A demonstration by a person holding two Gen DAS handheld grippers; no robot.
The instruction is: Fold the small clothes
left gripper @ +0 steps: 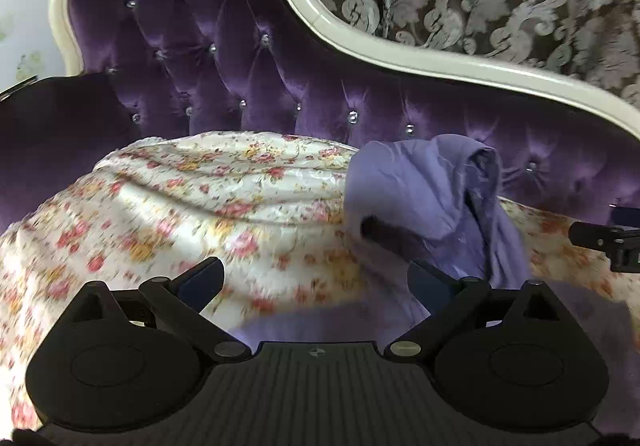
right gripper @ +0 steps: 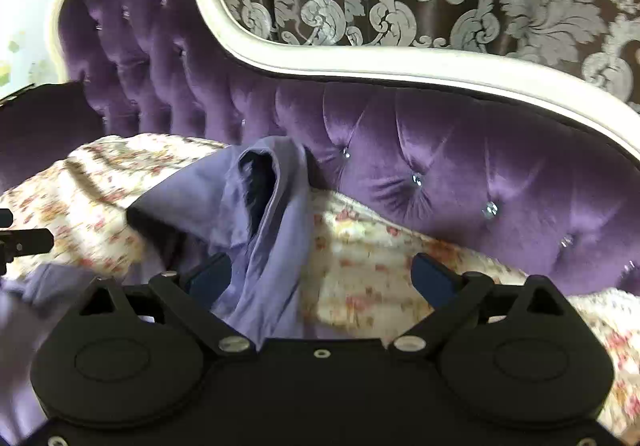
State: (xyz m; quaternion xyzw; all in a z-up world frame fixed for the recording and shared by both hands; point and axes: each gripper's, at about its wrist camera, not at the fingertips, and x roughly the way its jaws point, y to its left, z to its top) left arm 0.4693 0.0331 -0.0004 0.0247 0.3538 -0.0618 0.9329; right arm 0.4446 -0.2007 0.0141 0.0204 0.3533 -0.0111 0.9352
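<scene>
Motion blurs the floral cover [left gripper: 168, 230]; lilac garment [right gripper: 208, 205] runs off-frame.

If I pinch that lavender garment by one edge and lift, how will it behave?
The lavender garment is probably floppy: it lies crumpled in soft folds on the floral cover. It looks thin, so likely light. It may drag across that glossy cover rather than unfold cleanly.

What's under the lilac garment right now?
The lilac garment lies crumpled on the floral cover, which spreads under it across the purple sofa. The cover hides the seat, and whatever lies within the garment's folds cannot be seen.
</scene>
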